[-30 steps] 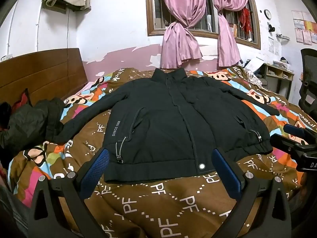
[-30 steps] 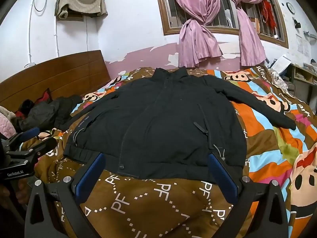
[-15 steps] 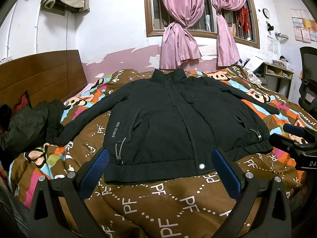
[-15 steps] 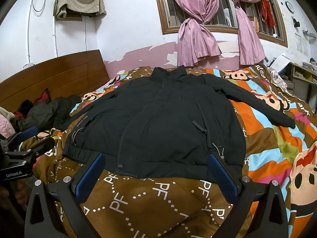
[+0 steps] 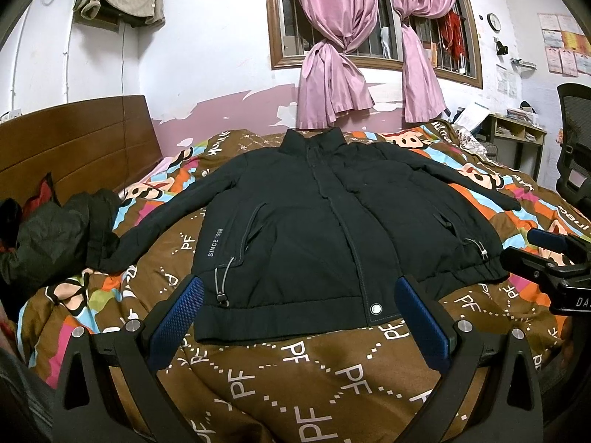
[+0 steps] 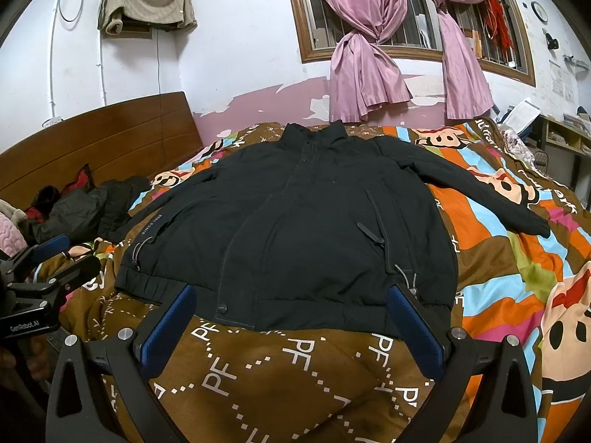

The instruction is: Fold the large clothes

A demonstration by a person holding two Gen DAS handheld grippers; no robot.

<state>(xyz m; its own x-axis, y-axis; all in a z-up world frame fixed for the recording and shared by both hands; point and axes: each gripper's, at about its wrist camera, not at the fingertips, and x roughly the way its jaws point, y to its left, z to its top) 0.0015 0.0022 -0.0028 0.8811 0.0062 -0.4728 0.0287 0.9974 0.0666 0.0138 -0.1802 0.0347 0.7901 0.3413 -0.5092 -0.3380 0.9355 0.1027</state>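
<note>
A black zip jacket [image 5: 325,221] lies flat and face up on the bed, collar toward the window, both sleeves spread out. It also shows in the right wrist view [image 6: 295,229]. My left gripper [image 5: 299,317] is open and empty, hovering just short of the jacket's hem. My right gripper [image 6: 291,321] is open and empty, also just short of the hem. Each gripper shows at the edge of the other's view: the right one [image 5: 550,262], the left one [image 6: 48,269].
The bed has a brown and multicolour cartoon quilt [image 5: 295,376]. A dark bundle of clothes [image 5: 62,232] lies at the left by the wooden headboard [image 5: 74,140]. A desk [image 5: 517,140] and a black chair [image 5: 576,140] stand at the right.
Both grippers have shifted only slightly; the view has drifted a little. The jacket has not moved and the jaws stay open.
</note>
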